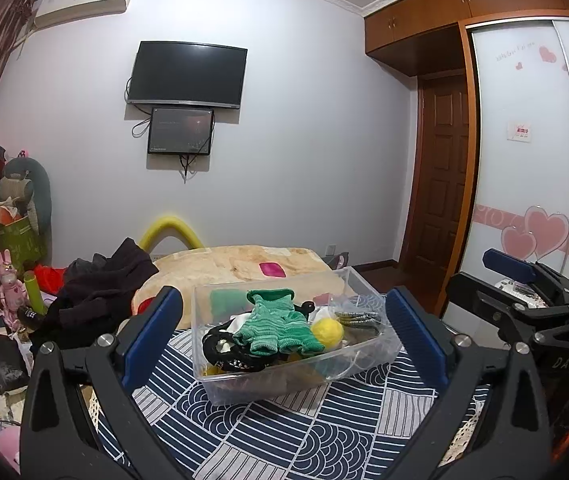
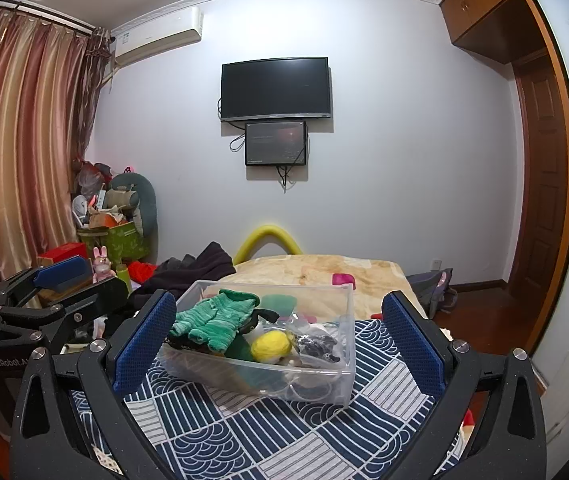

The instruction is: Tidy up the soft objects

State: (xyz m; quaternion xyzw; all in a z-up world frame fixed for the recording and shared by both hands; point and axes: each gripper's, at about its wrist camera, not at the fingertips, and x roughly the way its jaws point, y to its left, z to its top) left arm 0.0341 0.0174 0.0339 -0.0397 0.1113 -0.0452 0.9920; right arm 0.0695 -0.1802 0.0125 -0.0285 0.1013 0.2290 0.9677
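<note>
1. The left claw [image 1: 284, 334] is spread wide and holds nothing; the right claw [image 2: 278, 338] is also wide and holds nothing.
2. The clear plastic box [image 1: 364, 354] stands on a blue patterned cloth [image 1: 304, 432], between the fingers of each claw but apart from them.
3. Inside the box lie a green knitted garment [image 1: 276, 326], a yellow ball [image 1: 328, 330] and a black mesh piece [image 1: 224, 354].
4. A pile of dark clothes [image 1: 100, 292] lies just left of the box.
5. Behind the box a beige blanket [image 1: 244, 264] carries a pink object [image 1: 272, 269].
6. The cloth in front of the box is bare; its right edge drops to the wooden floor [image 2: 484, 320].
</note>
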